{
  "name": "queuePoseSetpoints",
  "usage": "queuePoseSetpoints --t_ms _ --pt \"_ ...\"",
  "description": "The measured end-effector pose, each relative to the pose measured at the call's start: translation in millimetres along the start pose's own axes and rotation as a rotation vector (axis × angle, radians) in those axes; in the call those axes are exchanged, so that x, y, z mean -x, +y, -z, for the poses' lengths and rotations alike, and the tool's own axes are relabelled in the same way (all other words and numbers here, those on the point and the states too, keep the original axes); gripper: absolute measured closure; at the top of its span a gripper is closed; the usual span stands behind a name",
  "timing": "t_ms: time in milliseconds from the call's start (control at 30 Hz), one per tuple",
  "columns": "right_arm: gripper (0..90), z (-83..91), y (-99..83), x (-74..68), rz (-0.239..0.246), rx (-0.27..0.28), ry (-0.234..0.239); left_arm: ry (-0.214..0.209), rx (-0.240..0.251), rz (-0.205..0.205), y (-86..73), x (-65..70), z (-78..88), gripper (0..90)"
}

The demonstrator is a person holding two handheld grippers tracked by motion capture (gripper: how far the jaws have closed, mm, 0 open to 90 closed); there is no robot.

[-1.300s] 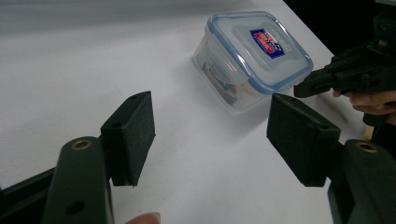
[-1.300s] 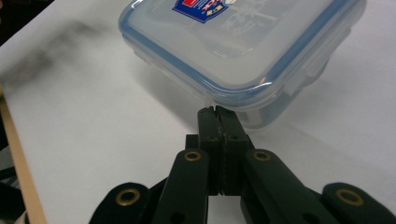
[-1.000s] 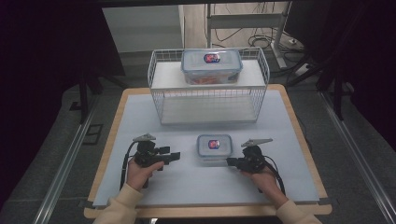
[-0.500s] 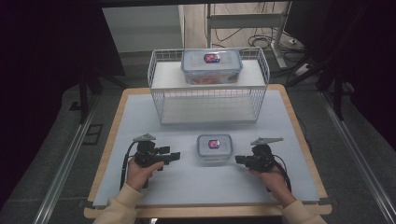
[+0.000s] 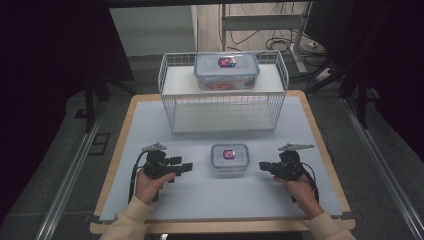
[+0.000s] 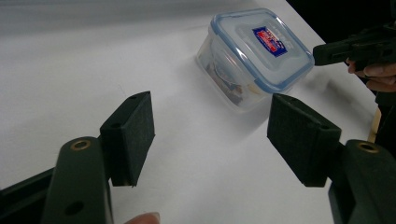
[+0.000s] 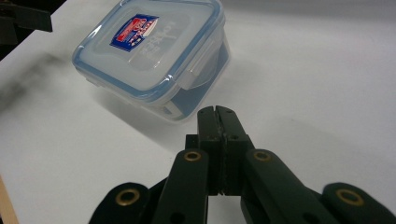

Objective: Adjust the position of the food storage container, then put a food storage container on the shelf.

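A small clear container [image 5: 229, 158] with a blue-rimmed lid and a red-and-blue label sits on the white mat near the front, between my two grippers. My left gripper [image 5: 187, 167] is to its left and points at it, jaws open and empty. In the left gripper view the container [image 6: 259, 51] lies a little beyond the left gripper [image 6: 212, 126]. My right gripper [image 5: 262, 165] is to the right of the container, shut on nothing, with a short gap between them. In the right gripper view its closed tips [image 7: 218, 114] stop just short of the container [image 7: 154, 56].
A white wire basket [image 5: 170, 100] stands upside down at the back of the table, with a larger blue-lidded container [image 5: 226, 71] on top. The white mat [image 5: 150, 130] covers a wooden table. Dark floor and cables surround it.
My right gripper has drawn back to the right, away from the small container, still shut. The left gripper and the container have not moved.
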State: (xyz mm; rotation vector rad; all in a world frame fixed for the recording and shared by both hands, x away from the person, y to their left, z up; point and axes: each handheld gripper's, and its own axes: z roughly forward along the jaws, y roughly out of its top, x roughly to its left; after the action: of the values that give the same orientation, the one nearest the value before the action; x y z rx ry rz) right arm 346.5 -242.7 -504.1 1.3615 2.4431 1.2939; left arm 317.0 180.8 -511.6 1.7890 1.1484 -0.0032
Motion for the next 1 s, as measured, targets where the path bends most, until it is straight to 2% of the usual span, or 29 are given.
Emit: queuePoseSetpoints --t_ms 167,433,567,667,767,867,1000 --pt "87.2 -0.4 0.1 0.1 0.005 0.0 0.007 0.0 0.0 0.003 0.3 0.0 -0.3 31.9" --pt "55.0 0.3 7.4 2.5 0.0 0.02 0.027 0.02 -0.011 0.012 3.1 4.2 -6.2 25.7" --pt "44.0 -1.7 11.5 4.4 -0.037 0.023 0.063 0.002 -0.019 0.042 8.9 7.5 -16.4 22.6" --pt "39.4 -3.8 16.7 6.6 -0.07 0.04 0.096 -0.017 -0.029 0.052 14.5 10.7 -28.4 21.3" --pt "35.5 -6.7 23.3 7.2 -0.076 0.048 0.109 -0.035 -0.044 0.056 20.2 14.1 -42.4 20.9" --pt "32.3 -11.6 28.6 7.6 -0.088 0.042 0.126 -0.072 -0.051 0.093 23.4 14.3 -53.9 20.8" --pt "30.6 -20.2 32.1 8.5 -0.102 0.026 0.148 -0.078 -0.061 0.107 26.0 14.6 -63.7 21.0"
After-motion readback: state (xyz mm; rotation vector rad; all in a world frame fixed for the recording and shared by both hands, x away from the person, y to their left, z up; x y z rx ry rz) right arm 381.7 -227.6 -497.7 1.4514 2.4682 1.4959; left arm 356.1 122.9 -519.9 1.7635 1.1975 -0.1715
